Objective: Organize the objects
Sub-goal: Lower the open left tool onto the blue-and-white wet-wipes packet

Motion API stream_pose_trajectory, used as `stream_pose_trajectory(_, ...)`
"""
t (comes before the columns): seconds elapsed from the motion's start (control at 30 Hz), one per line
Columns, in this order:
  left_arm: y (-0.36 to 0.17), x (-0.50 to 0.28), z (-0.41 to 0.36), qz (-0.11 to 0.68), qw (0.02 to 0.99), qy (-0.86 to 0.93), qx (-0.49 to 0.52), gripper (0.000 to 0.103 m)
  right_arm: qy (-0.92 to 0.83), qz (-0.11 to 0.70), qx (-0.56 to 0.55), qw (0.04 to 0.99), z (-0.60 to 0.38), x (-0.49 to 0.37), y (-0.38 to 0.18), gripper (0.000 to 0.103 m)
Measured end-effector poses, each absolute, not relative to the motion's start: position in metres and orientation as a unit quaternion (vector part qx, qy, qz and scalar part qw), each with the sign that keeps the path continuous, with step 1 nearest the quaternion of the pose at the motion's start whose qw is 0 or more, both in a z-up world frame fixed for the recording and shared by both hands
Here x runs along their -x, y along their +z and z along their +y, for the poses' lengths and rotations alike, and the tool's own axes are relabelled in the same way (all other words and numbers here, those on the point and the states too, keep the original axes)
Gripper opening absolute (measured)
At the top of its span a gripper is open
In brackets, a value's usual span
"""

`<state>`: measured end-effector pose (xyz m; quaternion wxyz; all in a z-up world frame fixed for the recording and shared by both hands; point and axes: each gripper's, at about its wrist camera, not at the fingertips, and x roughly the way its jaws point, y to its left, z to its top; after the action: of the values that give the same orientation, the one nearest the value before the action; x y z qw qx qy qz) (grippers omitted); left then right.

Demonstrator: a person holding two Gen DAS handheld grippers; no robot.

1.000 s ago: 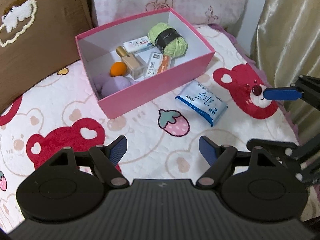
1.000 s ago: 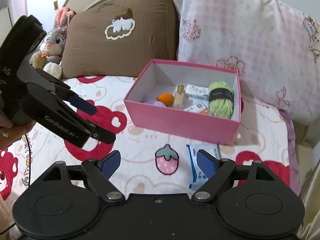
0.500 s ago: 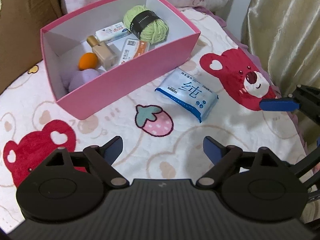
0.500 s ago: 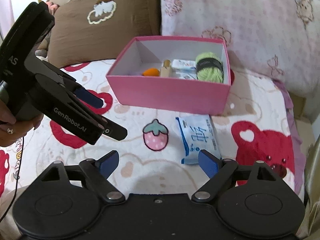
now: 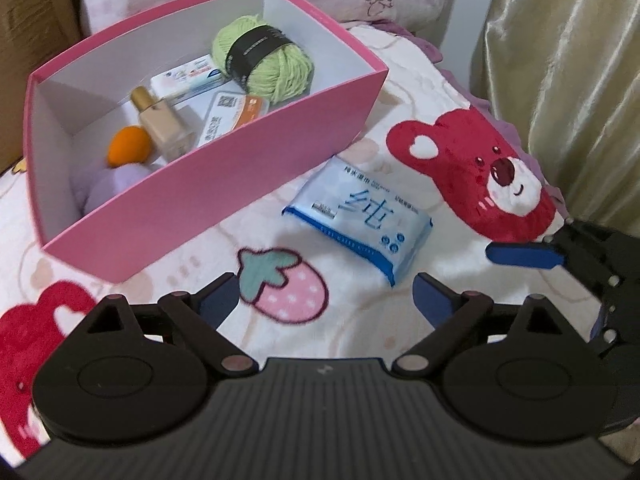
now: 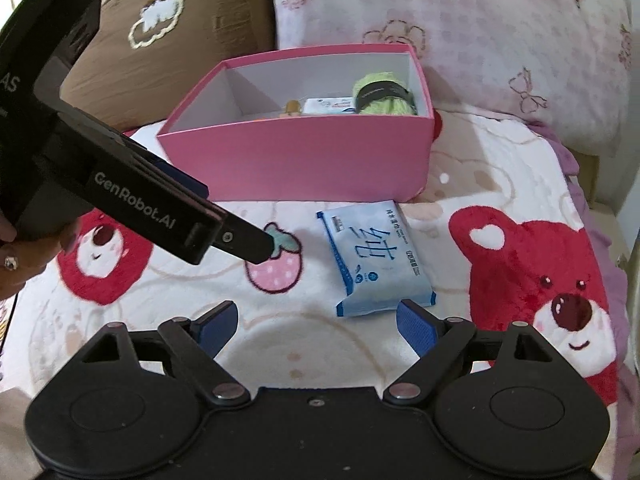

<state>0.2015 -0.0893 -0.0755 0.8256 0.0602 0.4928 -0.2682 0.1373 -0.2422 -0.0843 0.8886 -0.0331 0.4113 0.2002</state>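
The wipes pack [image 6: 376,260] is lying flat on the blanket [image 6: 500,184], just near of the pink box [image 6: 300,160] and apart from it. The right gripper [image 6: 316,322] is hovering wide open with its right pad beside the pack's near corner; the left gripper [image 5: 326,300] is hanging wide open and empty nearby. To grasp well, the right one probably should be centring over the pack's narrow width before closing, since the soft wrap may be slipping. The box's near wall is hiding most contents from the right view; only the yarn [image 6: 382,98] is showing clearly.
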Motion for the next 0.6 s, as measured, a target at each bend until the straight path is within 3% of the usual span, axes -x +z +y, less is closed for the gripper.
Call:
stream_pose_trajectory(0.43, -0.125, -0.224, -0.116, 0.494, 0.815, -0.301, -0.013, 0.094, 0.165, 0.408, -0.110, 0.891, -0.270, -0.169, -0.143, 0.089)
stream_pose_trajectory(0.53, -0.136, -0.227, -0.119, 0.499, 0.807, -0.315, 0.017, 0.089, 0.166, 0.409, -0.126, 0.889, -0.272, -0.171, -0.150, 0.089)
stream_pose_trajectory(0.6, -0.141, -0.227, -0.121, 0.500, 0.801, -0.327, 0.035, 0.078, 0.166, 0.411, -0.125, 0.888, -0.272, -0.172, -0.153, 0.089)
